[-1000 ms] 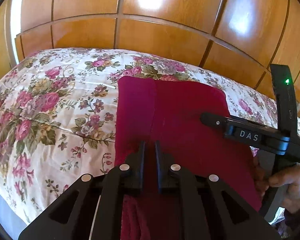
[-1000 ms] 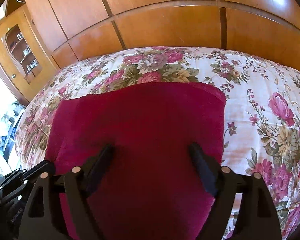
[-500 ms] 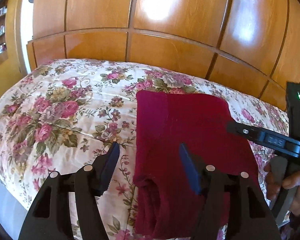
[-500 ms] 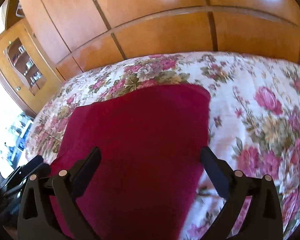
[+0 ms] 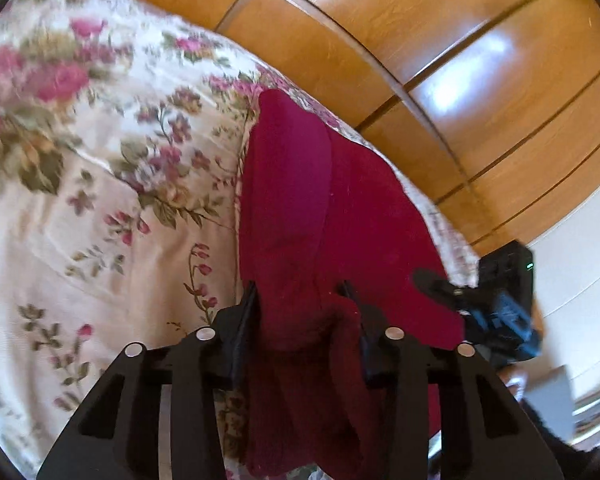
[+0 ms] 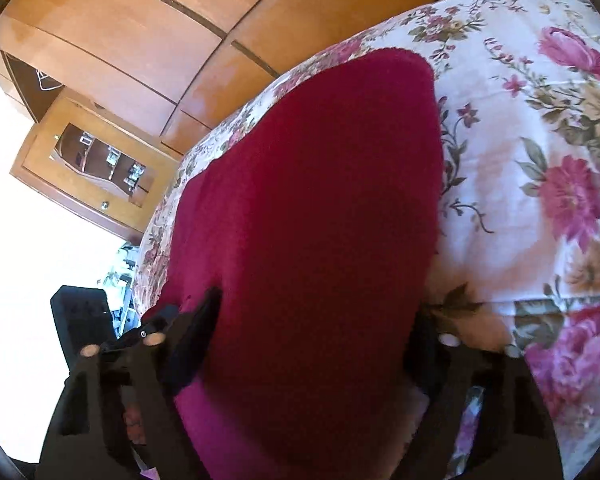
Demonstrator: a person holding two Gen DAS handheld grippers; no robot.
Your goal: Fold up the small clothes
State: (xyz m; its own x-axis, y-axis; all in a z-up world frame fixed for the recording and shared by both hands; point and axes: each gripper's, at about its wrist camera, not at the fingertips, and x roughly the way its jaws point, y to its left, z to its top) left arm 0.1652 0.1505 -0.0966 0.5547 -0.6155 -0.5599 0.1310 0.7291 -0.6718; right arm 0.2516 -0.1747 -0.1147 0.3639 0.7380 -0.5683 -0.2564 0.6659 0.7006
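- Cloth: a dark red garment [image 5: 364,216] lies folded lengthwise on a flower-print bedspread [image 5: 100,200], its far end near the wooden wardrobe doors [image 5: 440,40].
- The left gripper [image 5: 300,300] has just been closing; a bunched fold at the near end sits between its fingers, which touch the fabric on both sides, clenched on it.
- The right gripper [image 6: 316,312] straddles the garment's near edge; its jaws have been narrowing, yet whether the pads press the cloth cannot be told.
- A hand [image 5: 514,380] shows blurred behind the right gripper.
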